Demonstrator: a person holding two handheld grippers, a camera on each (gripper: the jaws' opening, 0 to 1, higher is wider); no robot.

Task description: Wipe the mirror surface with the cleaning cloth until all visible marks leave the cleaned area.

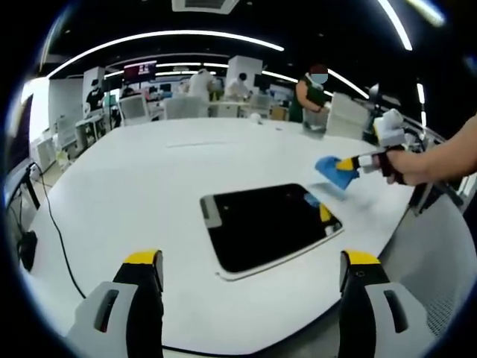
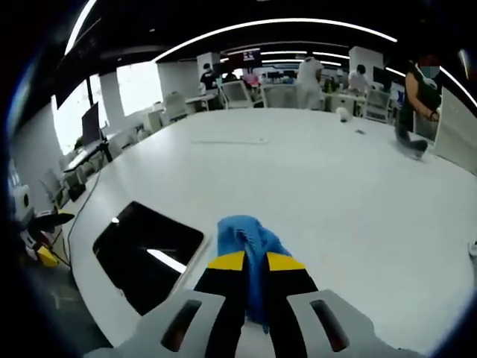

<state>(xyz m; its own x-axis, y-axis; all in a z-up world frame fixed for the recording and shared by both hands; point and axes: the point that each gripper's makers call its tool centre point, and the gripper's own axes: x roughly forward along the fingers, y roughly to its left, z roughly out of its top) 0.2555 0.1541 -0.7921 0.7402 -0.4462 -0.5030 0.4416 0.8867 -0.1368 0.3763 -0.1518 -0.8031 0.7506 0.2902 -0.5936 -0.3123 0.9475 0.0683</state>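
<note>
Two grippers work over one broad white desk [image 1: 134,186]. Furthest left in the left gripper view, a dark cable [image 1: 56,239] trails over the desk edge. The left gripper [image 1: 252,280] hangs above the near edge with its yellow-tipped jaws spread wide and nothing between them. Between those jaws, further out, lies the mirror [image 1: 264,224], a dark rectangular slab flat on the desk, its surface reflecting the dim ceiling. Any marks on it are too faint to make out. Right of the mirror and just past its far corner, the right gripper [image 1: 349,164] comes in held by a person's hand [image 1: 410,165], its jaws pinching the blue cleaning cloth [image 1: 333,171], which hangs just above the desk, apart from the glass.

In the right gripper view the mirror [image 2: 145,253] lies low and left, a bright ceiling strip reflected in it. The right gripper [image 2: 255,262] rises centre-bottom with its jaws pressed together on the cleaning cloth [image 2: 246,235], which bunches up above the tips.

The cloth looks soft, light and floppy; it will fold and drag rather than push, so a firm pinch with a loose wad left ahead of the tips should suit wiping. The mirror looks stiff, smooth and breakable, likely to slide on the desk under sideways pressure. The free left gripper could steady it at its near edge. Wiping seems not yet begun.
</note>
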